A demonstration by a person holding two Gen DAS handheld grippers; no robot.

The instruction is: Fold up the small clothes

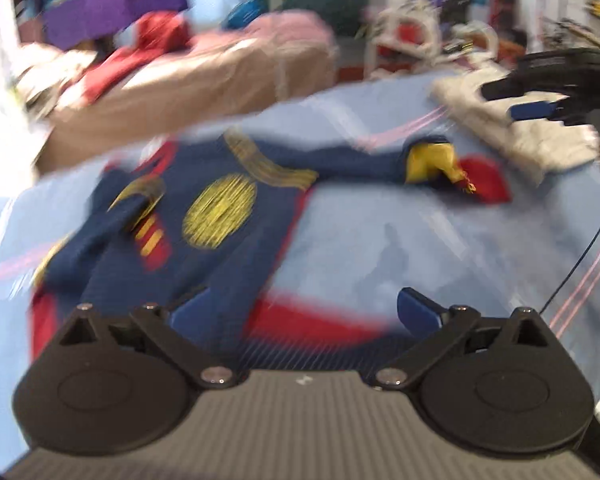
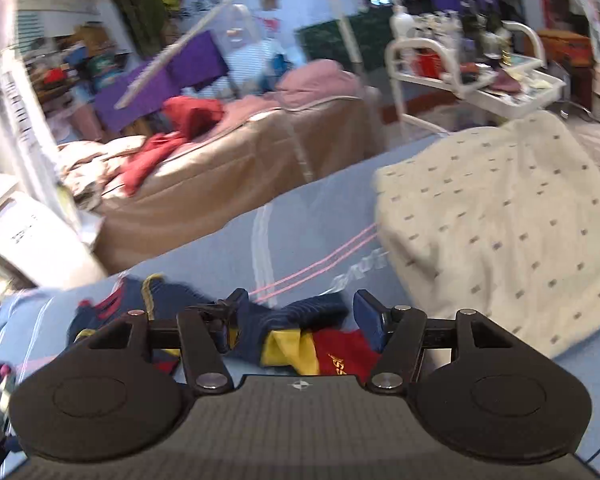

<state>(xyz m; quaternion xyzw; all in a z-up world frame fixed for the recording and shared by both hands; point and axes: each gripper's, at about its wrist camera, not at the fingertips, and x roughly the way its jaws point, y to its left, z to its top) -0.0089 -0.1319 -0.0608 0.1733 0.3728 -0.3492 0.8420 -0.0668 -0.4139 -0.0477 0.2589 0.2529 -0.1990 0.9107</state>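
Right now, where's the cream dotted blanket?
The cream dotted blanket lies folded on the light-blue sheet, right side of the right wrist view, beyond the navy, red and yellow garment between the open right gripper.

motion blur smears the navy shirt [image 1: 204, 216] and bed sheet [image 1: 420, 232]; the left gripper [image 1: 304, 312] body hides the shirt's hem.

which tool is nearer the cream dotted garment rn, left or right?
Right. The right tool is open over the jersey sleeve, with the cream dotted garment just beyond. The left tool is at the jersey's body, across the bed.
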